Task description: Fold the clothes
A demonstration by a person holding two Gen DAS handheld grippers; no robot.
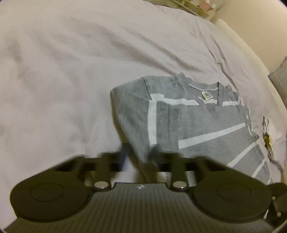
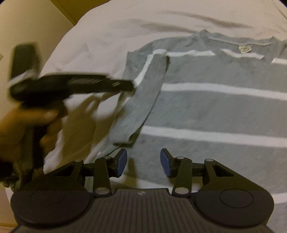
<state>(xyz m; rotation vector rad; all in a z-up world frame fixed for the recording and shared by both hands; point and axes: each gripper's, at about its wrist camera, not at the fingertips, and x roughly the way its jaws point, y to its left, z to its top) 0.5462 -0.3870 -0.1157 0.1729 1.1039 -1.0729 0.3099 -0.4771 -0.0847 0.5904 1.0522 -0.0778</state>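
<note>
A grey T-shirt with white stripes (image 1: 197,121) lies flat on the bed, its neck label (image 1: 207,95) at the far end. My left gripper (image 1: 141,159) is shut on the shirt's left sleeve, and the fabric runs up taut from between its blurred fingers. In the right wrist view the sleeve (image 2: 143,100) lies slanted over the shirt body (image 2: 215,111), with the left gripper (image 2: 131,86) at its edge, held by a hand (image 2: 26,121). My right gripper (image 2: 143,161) is open just above the shirt's lower part, with nothing between its blue pads (image 2: 122,161).
A pale lilac bedsheet (image 1: 71,71) with soft wrinkles covers the bed, with a bee embroidery (image 1: 267,138) to the right of the shirt. A grey pillow (image 1: 279,78) and a shelf (image 1: 193,5) lie beyond the bed's far right edge.
</note>
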